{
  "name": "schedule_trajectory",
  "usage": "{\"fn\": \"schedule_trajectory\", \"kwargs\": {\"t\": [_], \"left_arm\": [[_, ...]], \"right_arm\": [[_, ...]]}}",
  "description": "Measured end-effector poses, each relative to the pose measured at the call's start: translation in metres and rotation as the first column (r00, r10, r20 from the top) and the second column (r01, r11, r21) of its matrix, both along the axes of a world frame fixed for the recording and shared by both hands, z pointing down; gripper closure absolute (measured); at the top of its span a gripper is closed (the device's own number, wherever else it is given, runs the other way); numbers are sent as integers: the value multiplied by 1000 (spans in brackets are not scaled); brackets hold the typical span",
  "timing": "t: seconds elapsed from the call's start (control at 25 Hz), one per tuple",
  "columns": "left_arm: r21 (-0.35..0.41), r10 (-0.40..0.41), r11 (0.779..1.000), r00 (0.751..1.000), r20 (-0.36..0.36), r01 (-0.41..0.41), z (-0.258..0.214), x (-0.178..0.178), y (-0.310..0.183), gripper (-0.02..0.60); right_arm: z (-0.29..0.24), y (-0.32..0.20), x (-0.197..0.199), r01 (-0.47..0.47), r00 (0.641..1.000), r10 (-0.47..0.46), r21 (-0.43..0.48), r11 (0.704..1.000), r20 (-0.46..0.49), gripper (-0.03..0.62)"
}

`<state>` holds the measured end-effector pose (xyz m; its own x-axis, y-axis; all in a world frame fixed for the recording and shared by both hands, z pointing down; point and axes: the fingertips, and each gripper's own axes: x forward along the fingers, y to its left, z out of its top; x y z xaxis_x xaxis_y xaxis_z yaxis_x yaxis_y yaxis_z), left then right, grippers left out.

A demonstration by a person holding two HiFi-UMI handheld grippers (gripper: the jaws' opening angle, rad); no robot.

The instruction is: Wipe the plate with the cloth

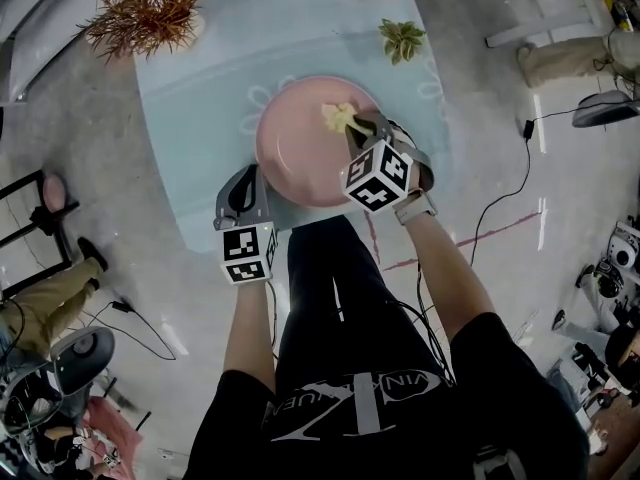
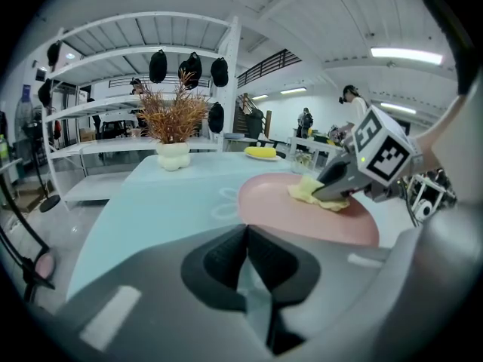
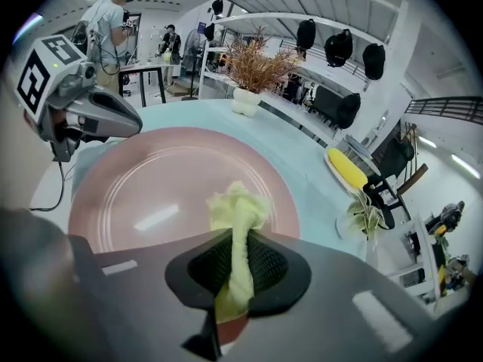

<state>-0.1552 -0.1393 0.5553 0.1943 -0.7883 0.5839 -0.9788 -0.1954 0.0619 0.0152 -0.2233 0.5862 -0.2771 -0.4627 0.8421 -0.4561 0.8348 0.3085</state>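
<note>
Your right gripper has its fingers clamped on the yellow cloth. The cloth's bunched end rests on the pink plate, toward the plate's far right side from where you stand. The plate sits on the pale blue worktop. Your left gripper has its fingers pressed together, empty, just beside the plate's near left rim.

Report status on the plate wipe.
Right gripper shut on yellow cloth, cloth down on pink plate. Left gripper shut, empty, beside plate. Nothing in the way.
</note>
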Motion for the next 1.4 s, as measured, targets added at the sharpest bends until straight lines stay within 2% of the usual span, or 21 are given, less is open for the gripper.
{"fn": "schedule_trajectory", "kwargs": {"t": [0.44, 0.72, 1.12, 1.4], "left_arm": [[-20, 2, 1000, 1000, -8, -3, 1, 5, 8, 581], [-20, -2, 1000, 1000, -21, 1, 2, 3, 8, 581], [-20, -10, 1000, 999, -34, 10, 3, 2, 5, 581], [-15, -13, 1000, 999, -45, 13, 2, 0, 5, 581]], "right_arm": [[0, 48, 2, -3, 999, 10, -166, 986, 45, 554], [3, 81, -20, 81, 994, -58, -272, 959, 92, 554], [4, 99, -58, 183, 979, -142, -319, 930, 148, 553], [3, 100, -91, 238, 963, -184, -305, 922, 195, 553]]}}
